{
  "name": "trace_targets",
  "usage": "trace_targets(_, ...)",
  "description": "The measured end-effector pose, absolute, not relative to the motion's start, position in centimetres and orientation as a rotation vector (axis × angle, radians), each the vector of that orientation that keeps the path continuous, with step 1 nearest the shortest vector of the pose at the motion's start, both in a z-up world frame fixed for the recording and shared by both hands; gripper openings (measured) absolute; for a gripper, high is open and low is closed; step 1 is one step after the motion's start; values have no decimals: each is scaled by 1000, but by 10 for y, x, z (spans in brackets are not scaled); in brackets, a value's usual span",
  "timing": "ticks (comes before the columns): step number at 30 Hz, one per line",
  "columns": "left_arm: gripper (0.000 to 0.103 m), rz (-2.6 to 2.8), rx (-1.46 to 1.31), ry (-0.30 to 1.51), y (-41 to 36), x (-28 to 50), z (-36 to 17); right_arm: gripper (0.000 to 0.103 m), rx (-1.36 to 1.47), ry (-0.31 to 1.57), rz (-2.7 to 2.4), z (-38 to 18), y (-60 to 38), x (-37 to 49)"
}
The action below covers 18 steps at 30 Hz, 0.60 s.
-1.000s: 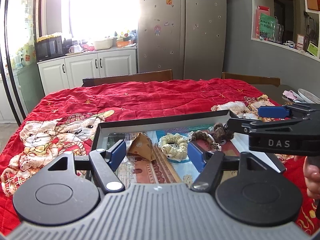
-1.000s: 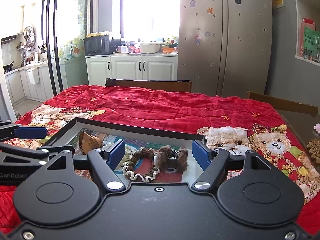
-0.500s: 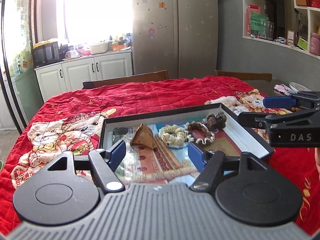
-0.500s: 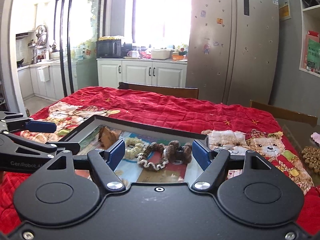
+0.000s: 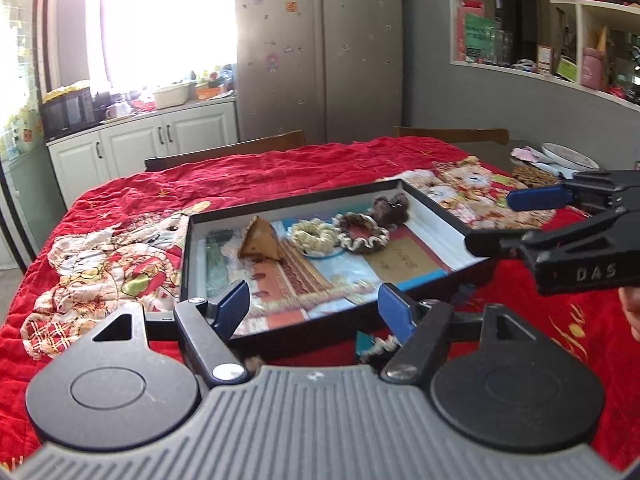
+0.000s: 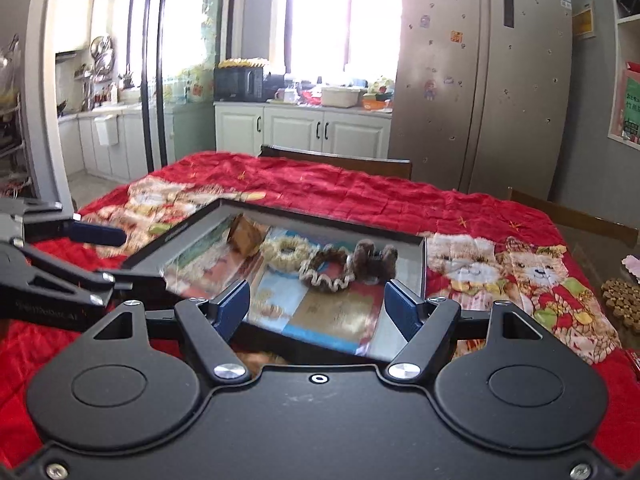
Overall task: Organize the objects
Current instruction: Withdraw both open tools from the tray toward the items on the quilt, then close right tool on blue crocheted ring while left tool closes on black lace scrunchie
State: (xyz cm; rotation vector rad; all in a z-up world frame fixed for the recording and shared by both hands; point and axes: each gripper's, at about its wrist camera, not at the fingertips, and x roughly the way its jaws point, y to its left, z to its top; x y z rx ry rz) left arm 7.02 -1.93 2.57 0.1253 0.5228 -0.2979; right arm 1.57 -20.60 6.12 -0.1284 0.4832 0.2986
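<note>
Scrunchies are sitting loose in the tray; both grippers are hovering wide open, empty, risking clipping its rim

A shallow black-rimmed tray is lying on the red quilt, tilted askew. Inside, a brown paper pyramid, a cream scrunchie, a brown ruffled scrunchie and a dark furry scrunchie are sitting in a row along its far side.
</note>
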Motion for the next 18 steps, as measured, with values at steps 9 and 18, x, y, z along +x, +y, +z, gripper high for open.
trace_targets(9, 81, -350, 124, 576, -22, 54, 5, 66, -189, 570, 346, 18, -193, -14)
trace_targets(18, 80, -359, 93, 645, -20, 58, -17, 53, -92, 657, 404, -13, -188, -13)
